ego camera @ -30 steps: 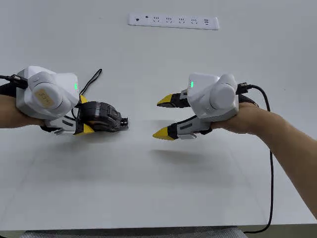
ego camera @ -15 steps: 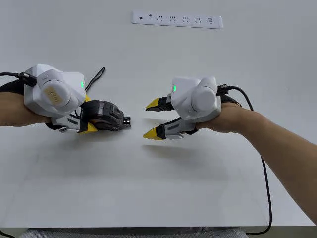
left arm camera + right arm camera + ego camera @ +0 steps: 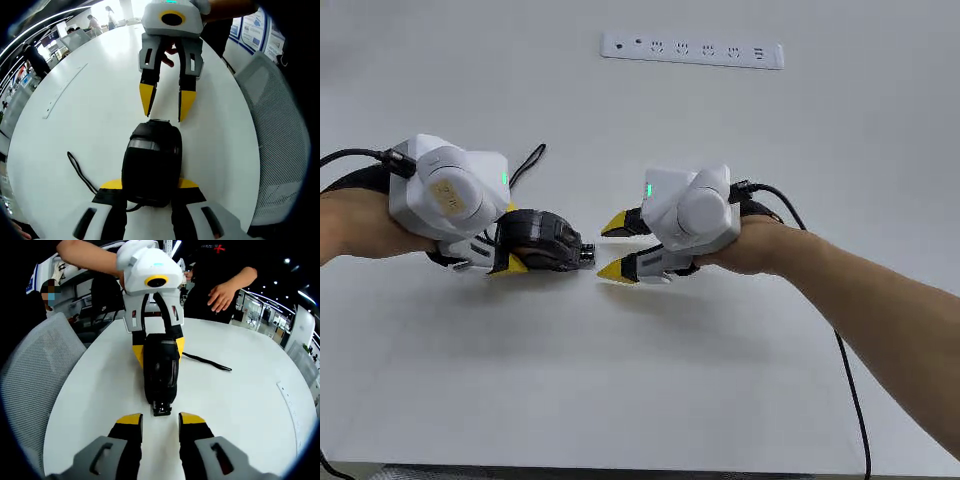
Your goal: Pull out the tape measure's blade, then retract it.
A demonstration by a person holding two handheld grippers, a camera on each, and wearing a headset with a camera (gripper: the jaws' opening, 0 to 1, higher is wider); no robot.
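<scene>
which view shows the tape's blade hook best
Right gripper view: the blade hook faces the camera, just ahead of the right gripper. Head view shows it small, side-on; left gripper view: the case mostly hides it.

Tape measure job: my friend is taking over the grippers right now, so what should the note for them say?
Left gripper: shut on the tape measure, holding it low at the white table, with the hook end pointing at the other gripper.
Right gripper: open, its yellow tips right by the blade hook but not gripping it.
Done: the case is gripped and lined up. No blade is out yet.
Left to do: probably close the Right gripper on the blade hook, pull the blade out, then let it retract.
</scene>
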